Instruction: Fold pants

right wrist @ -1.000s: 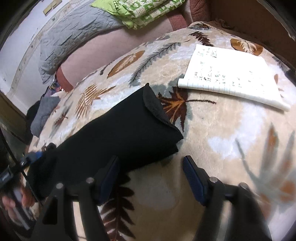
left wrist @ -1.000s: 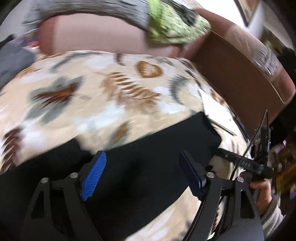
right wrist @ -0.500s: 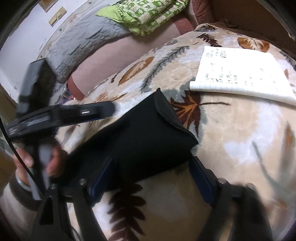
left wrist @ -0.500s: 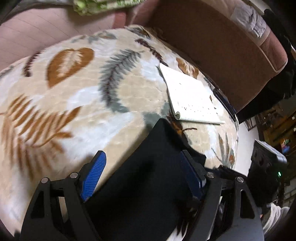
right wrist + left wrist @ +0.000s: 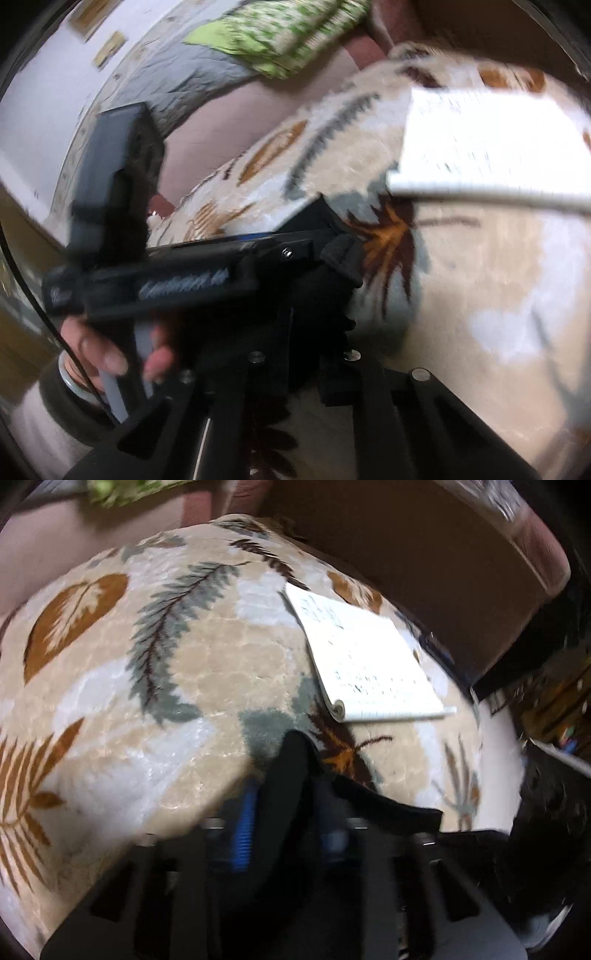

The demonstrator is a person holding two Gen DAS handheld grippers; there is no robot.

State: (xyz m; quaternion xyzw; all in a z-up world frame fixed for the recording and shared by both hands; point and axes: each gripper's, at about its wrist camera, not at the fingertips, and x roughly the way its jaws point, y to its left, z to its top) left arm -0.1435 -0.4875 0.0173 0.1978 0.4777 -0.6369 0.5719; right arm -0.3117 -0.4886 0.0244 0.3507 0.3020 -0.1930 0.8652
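The black pants lie folded into a narrow strip on the leaf-print blanket. In the left wrist view my left gripper is closing, and its blue pads pinch the strip's end into a raised ridge. In the right wrist view my right gripper is closing too, on the same end of the pants, with black cloth bunched between its fingers. The left gripper's black frame crosses that view just left of the pinch, held by a hand. Both views are motion-blurred.
A white written notebook lies on the blanket just beyond the pants' end. A brown sofa back rises behind it. A green patterned pillow and a grey quilt lie at the far side.
My left gripper swept along the pants to their end beside the right gripper. Both grippers went from open around the cloth to pinched on it.
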